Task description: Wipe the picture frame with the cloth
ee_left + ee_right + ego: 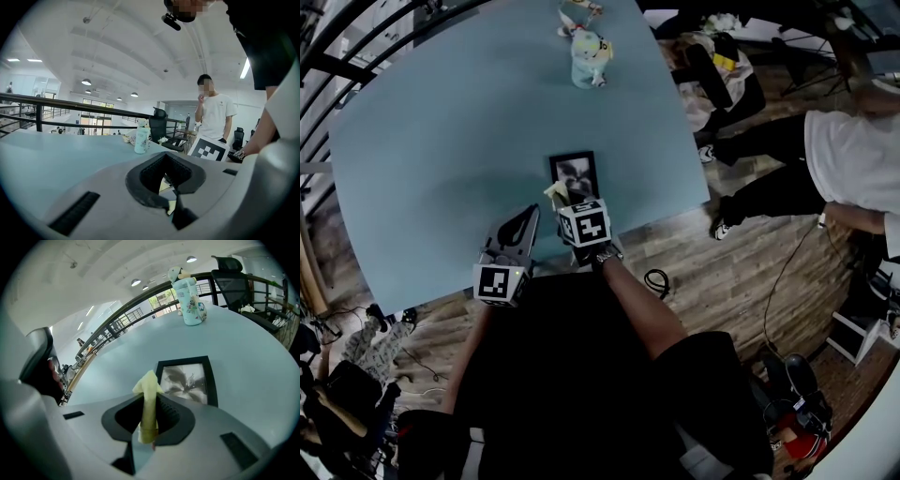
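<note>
A black picture frame (575, 174) (185, 380) with a grey flower print lies flat on the blue table (441, 141), close to its near edge. My right gripper (563, 200) (150, 416) hovers at the frame's near end, shut on a folded pale yellow cloth (554, 191) (148, 399) that sticks up between its jaws. To its left my left gripper (527, 218) (174, 200) rests over the table edge, jaws together and holding nothing; the right gripper's marker cube (207, 149) shows beside it.
A light blue bottle with a toy top (589, 58) (191, 303) (141, 139) stands at the table's far side. A person in a white shirt (853, 169) (215, 117) stands off to the right on the wooden floor. A railing (117, 319) runs behind the table.
</note>
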